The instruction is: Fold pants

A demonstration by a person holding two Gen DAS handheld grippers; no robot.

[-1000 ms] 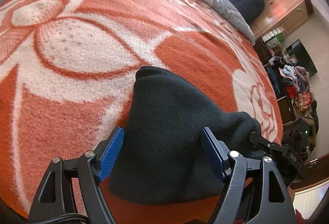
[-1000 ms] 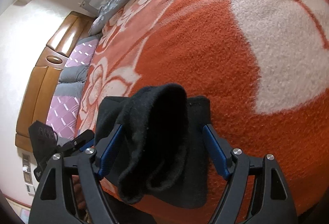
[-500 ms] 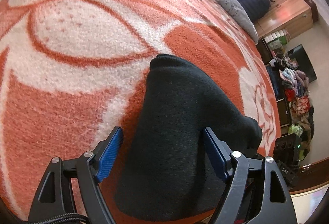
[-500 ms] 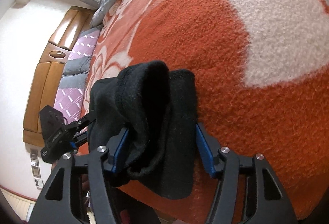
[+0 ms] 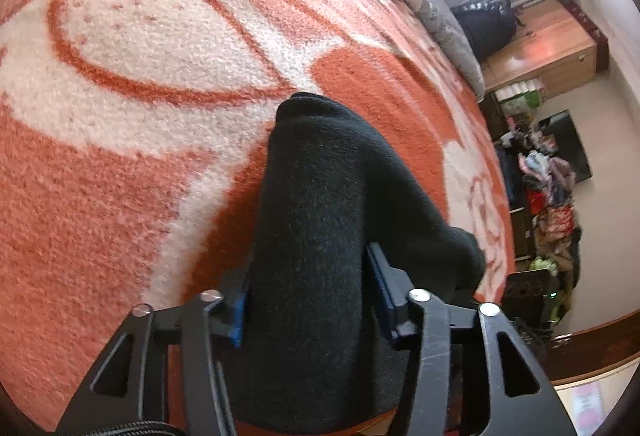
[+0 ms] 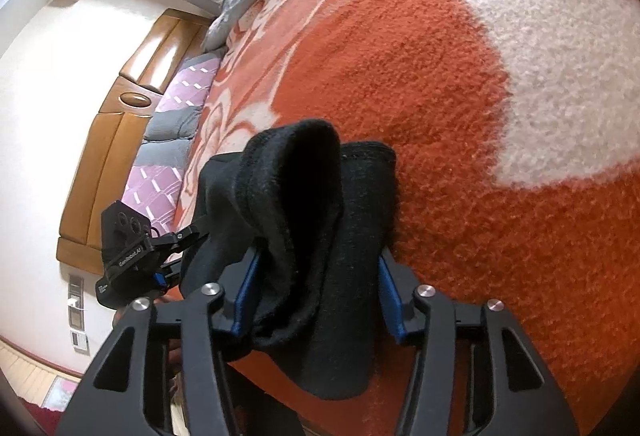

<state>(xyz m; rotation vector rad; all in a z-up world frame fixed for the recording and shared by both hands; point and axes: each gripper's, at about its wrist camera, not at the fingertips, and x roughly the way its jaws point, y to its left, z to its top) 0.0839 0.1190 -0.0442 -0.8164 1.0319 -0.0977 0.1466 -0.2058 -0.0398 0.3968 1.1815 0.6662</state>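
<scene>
1. The orange-and-white blanket (image 5: 168, 123) is spreading wide and bare ahead of and to the left of the left gripper (image 5: 306, 300); its right edge is falling away toward the floor beside a wooden cabinet (image 5: 548, 51) and a heap of clutter (image 5: 548, 191).
2. In the right wrist view the same blanket (image 6: 500, 83) is lying bare ahead and to the right, while on the left it is ending at a grey-and-purple quilted pad (image 6: 172, 139) against a wooden headboard (image 6: 116, 139).
3. The black pants (image 5: 320, 203) are lying bunched at the near edge of the blanket, a folded ridge running forward from the left gripper.
4. The left gripper's blue-padded fingers (image 5: 378, 296) are pressing in on both sides of the fabric, clamping it.
5. The right gripper (image 6: 316, 296) is likewise squeezing a thick bundle of the pants (image 6: 320, 220), with a loose fold standing up between its fingers (image 6: 246, 292).
6. The left gripper (image 6: 176, 256) is showing at the left of the right wrist view, touching the same garment.
</scene>
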